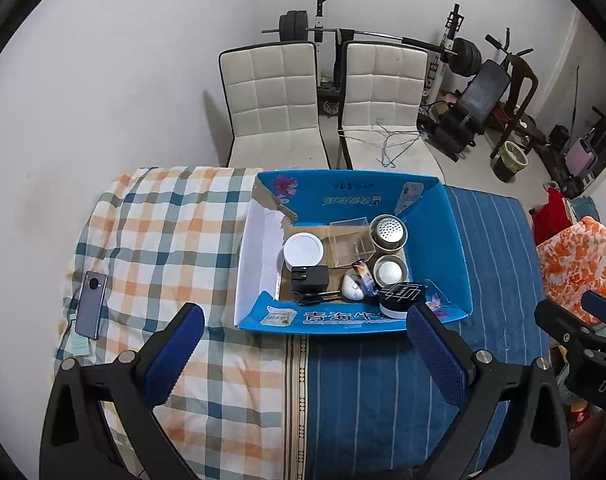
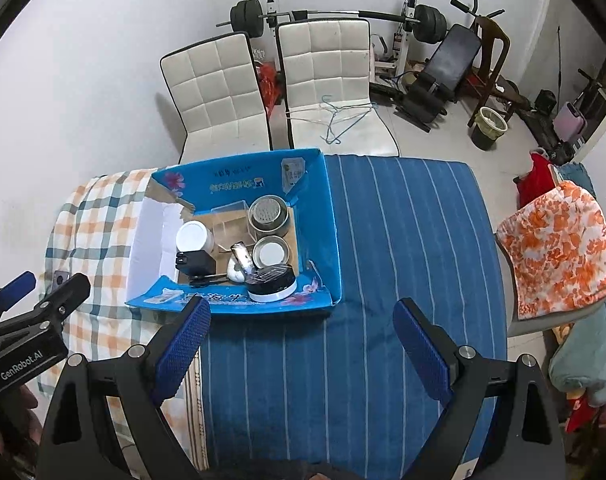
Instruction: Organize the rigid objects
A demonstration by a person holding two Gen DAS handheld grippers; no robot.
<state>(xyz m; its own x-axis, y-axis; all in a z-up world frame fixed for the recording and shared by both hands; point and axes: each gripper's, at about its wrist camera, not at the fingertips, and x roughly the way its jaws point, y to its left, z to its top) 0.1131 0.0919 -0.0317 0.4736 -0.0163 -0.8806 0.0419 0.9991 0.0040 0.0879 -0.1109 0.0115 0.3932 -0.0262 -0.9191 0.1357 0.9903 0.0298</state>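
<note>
While the left gripper (image 1: 305, 346) hangs with its blue pads spread wide and nothing between them, its wrist view shows the blue cardboard box (image 1: 443, 240) lying on the bed, half on the checked cloth (image 1: 163, 220) and half on the blue striped blanket (image 1: 383, 380). Inside sit a white round lid (image 1: 303, 250), a black charger (image 1: 311, 278), a clear plastic case (image 1: 351, 240), two metal tins (image 1: 387, 232) and a black-topped round box (image 1: 401, 298). A phone (image 1: 91, 305) lies on the checked cloth, well apart from the box.

From the right wrist view, the right gripper (image 2: 303, 344) is likewise spread and empty above the striped blanket, near the box's front wall (image 2: 239, 302); the left gripper shows at the left edge
</note>
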